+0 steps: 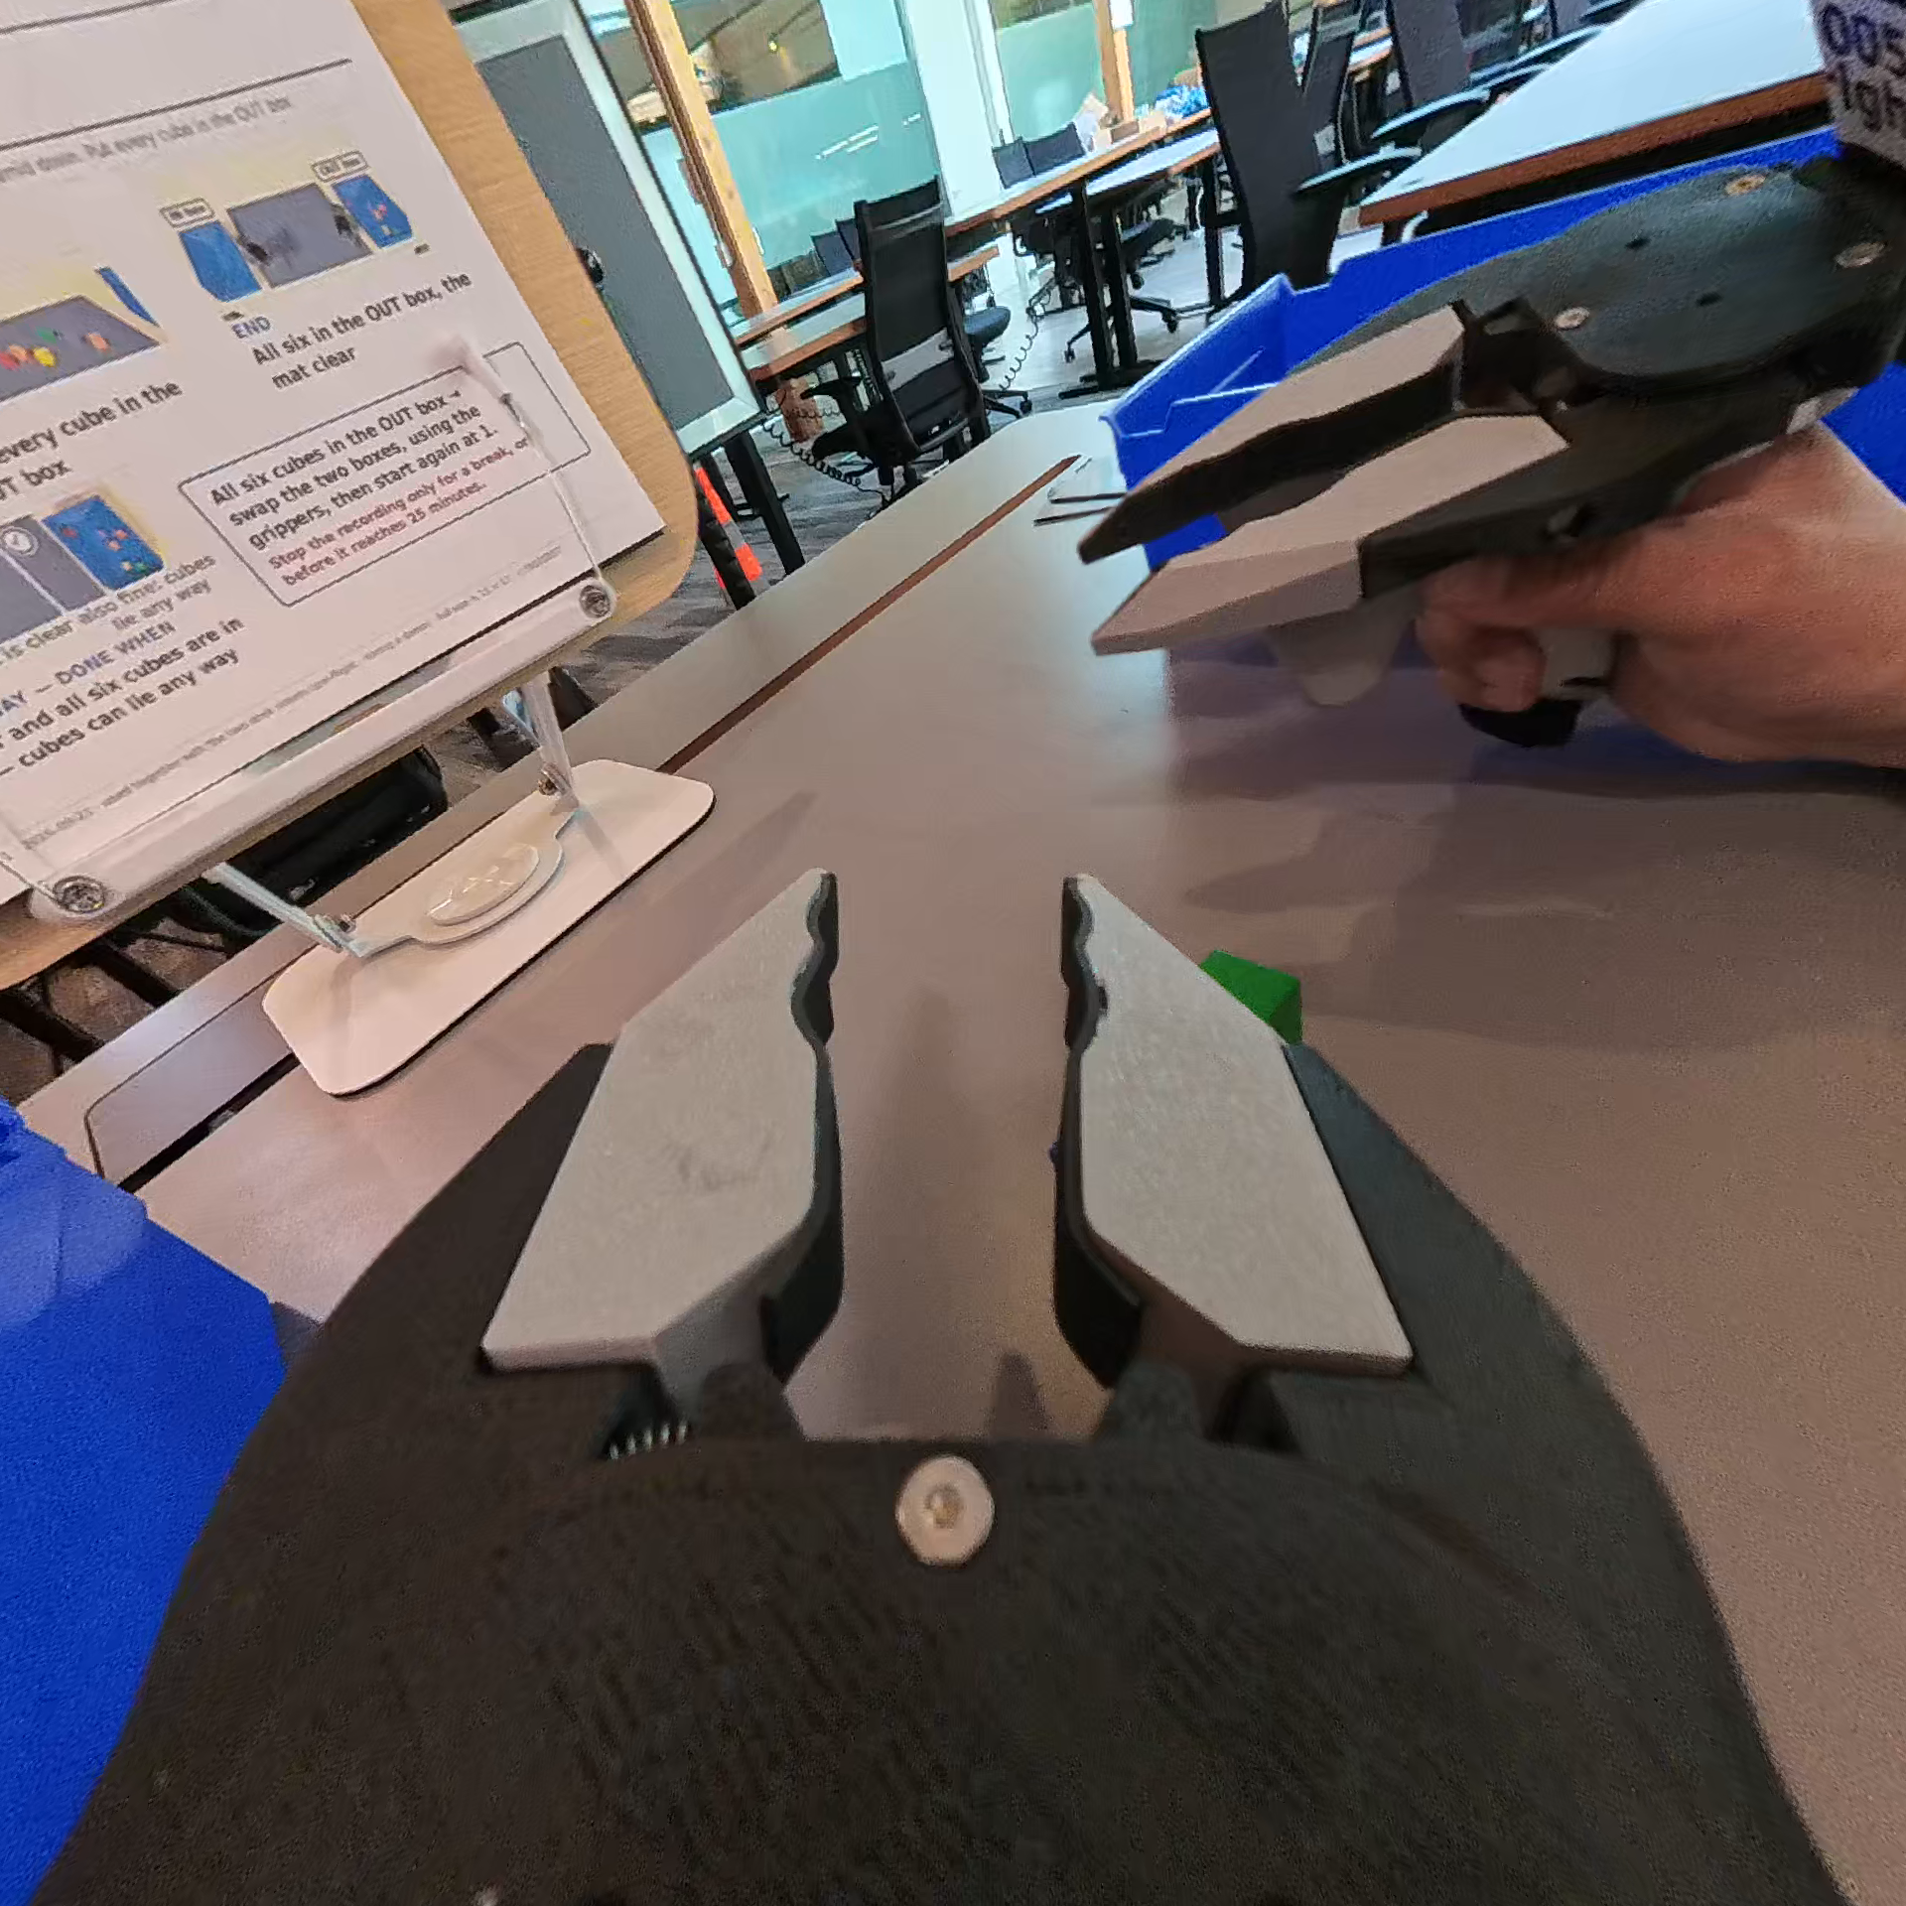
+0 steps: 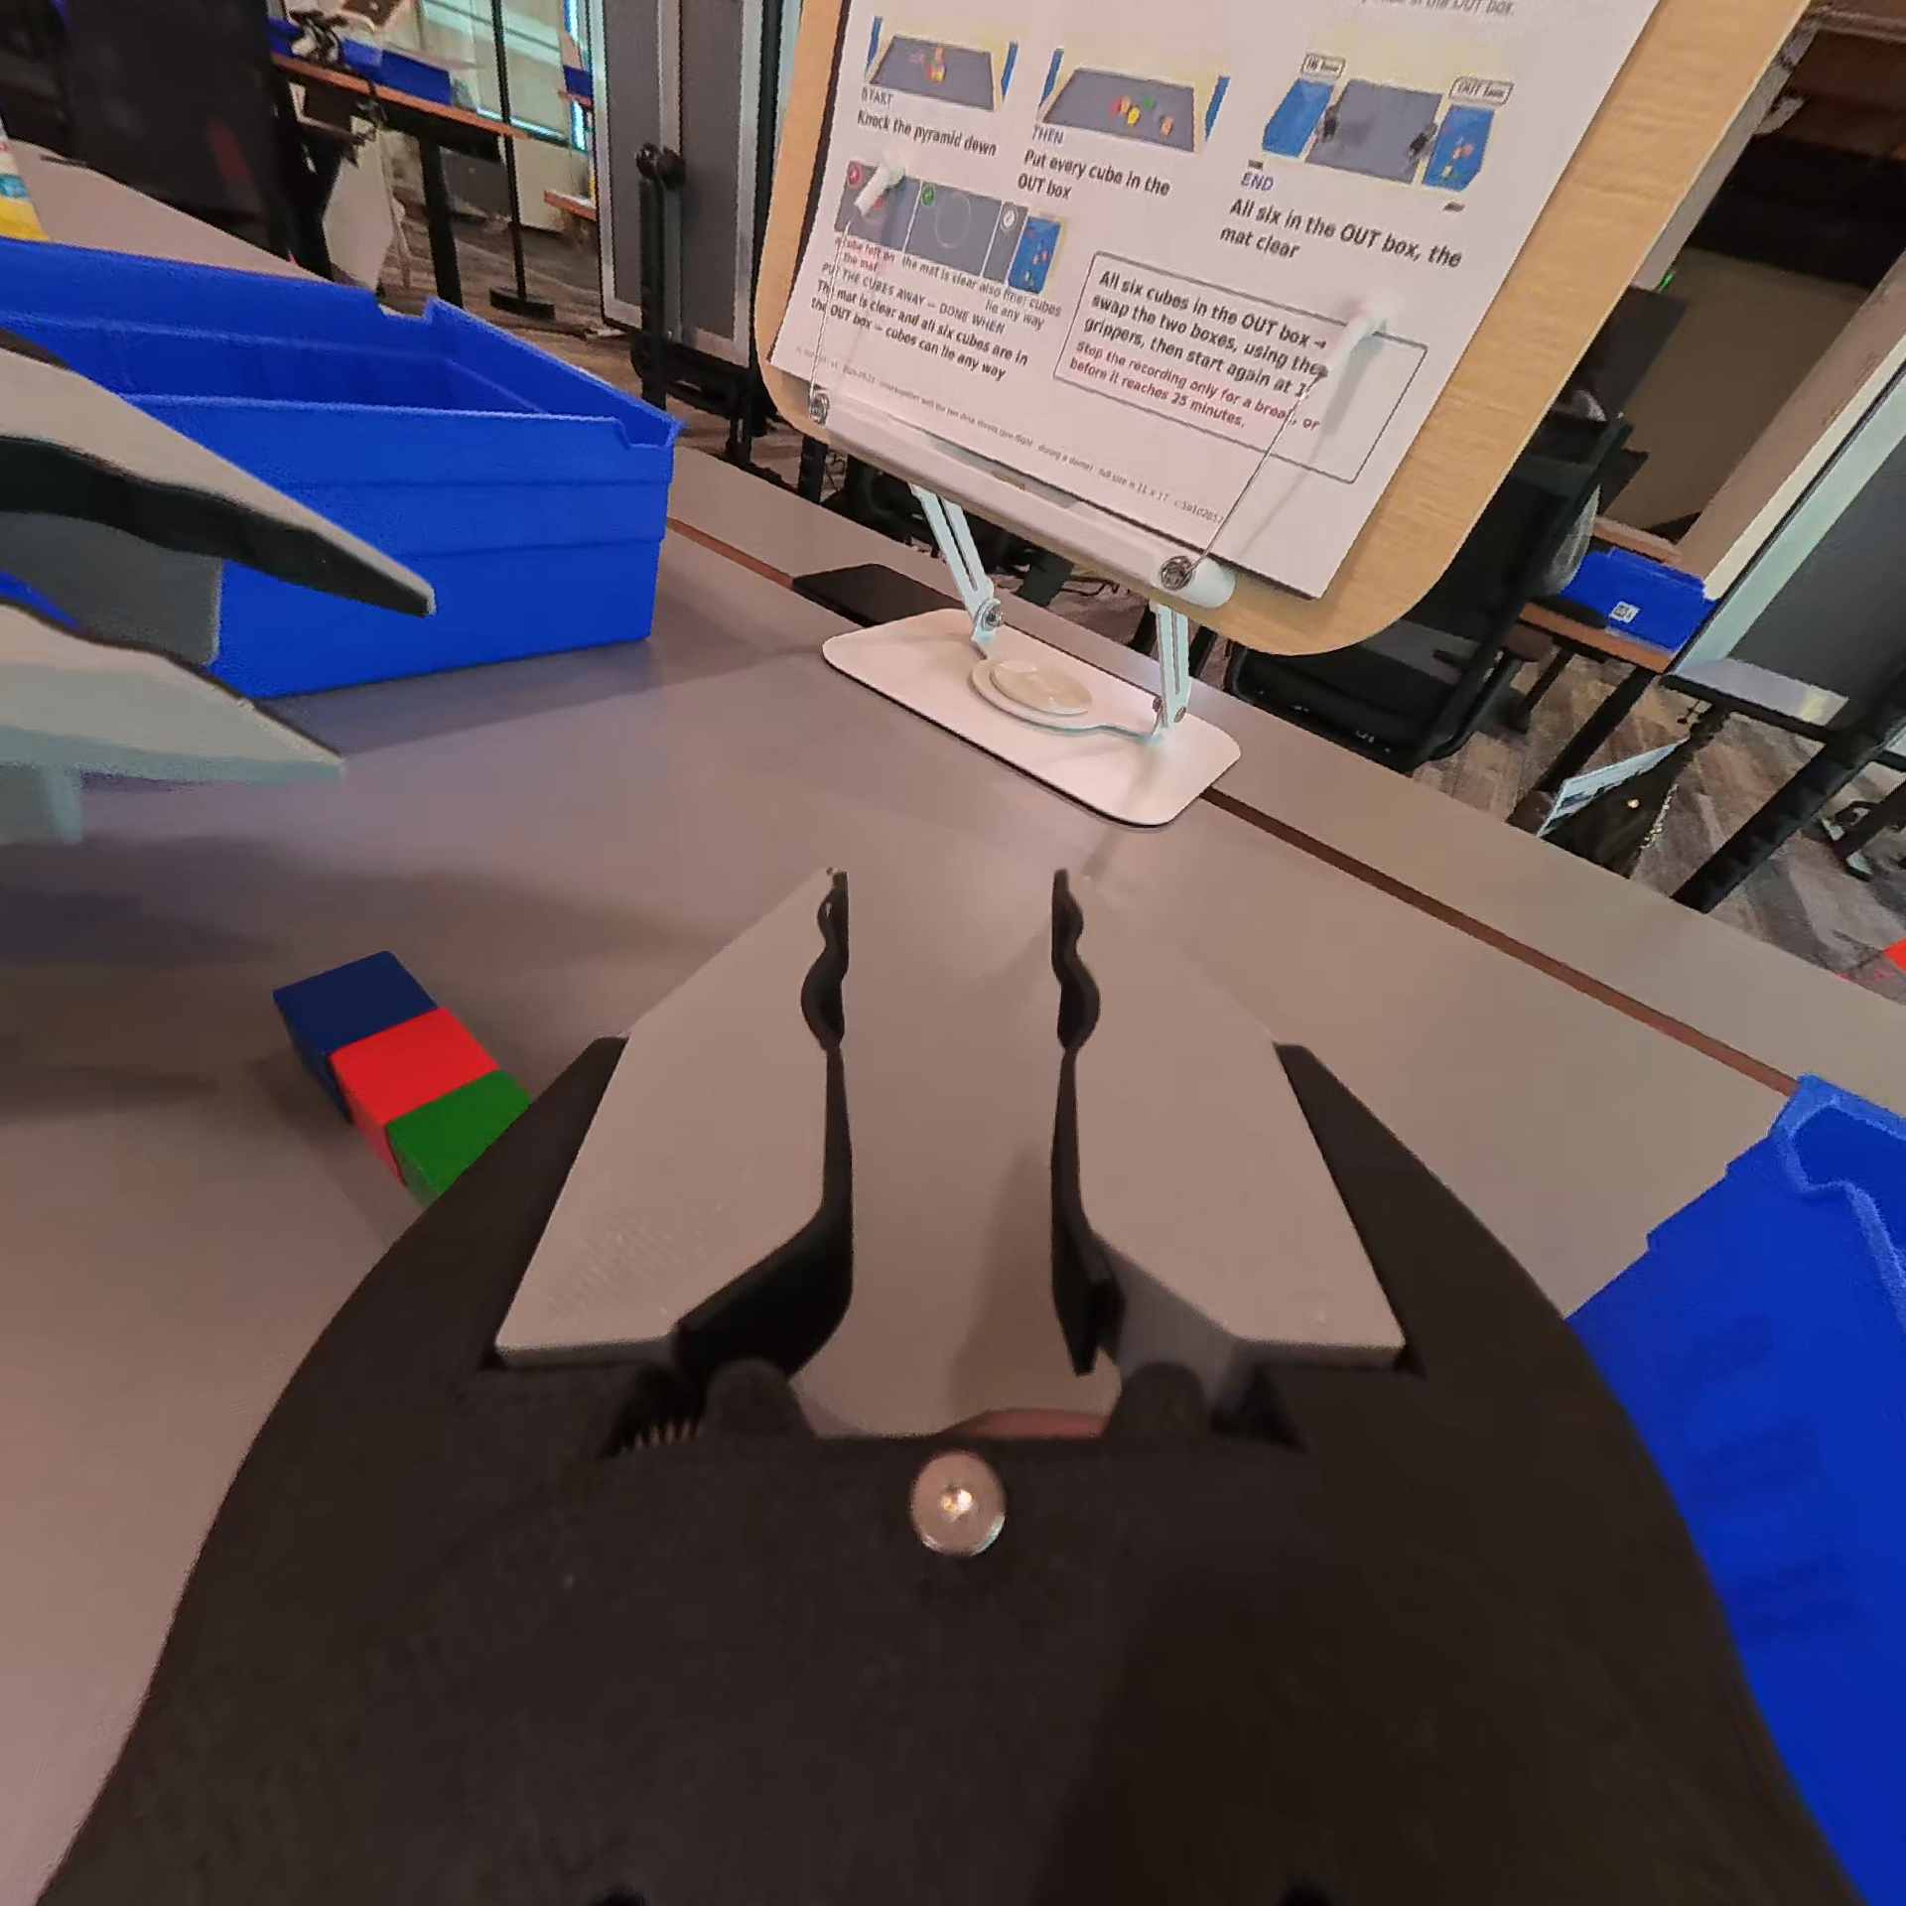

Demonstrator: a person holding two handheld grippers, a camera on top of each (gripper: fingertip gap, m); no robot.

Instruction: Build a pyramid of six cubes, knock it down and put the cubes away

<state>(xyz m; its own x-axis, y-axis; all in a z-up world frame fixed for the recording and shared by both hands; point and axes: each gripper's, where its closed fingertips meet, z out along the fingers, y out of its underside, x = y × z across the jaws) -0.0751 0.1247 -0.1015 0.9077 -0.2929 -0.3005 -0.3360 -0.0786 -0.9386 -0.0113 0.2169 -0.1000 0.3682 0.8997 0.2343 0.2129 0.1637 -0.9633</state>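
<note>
We are holding both the left gripper [image 1: 947,897] and the right gripper [image 2: 944,892] spread and empty above the mat. The blue cube [image 2: 346,1006], red cube [image 2: 413,1067] and green cube [image 2: 459,1129] are sitting in a touching row; we judge the next cube should straddle a seam, lowered squarely.

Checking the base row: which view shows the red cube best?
The right wrist view: the small red cube sits in a touching row between blue and green ones. The left wrist view shows only a green cube corner.

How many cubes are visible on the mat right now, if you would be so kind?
3: a blue cube, a red cube and a green cube touching in a row on the mat, left of the right gripper. Others may be hidden.
</note>
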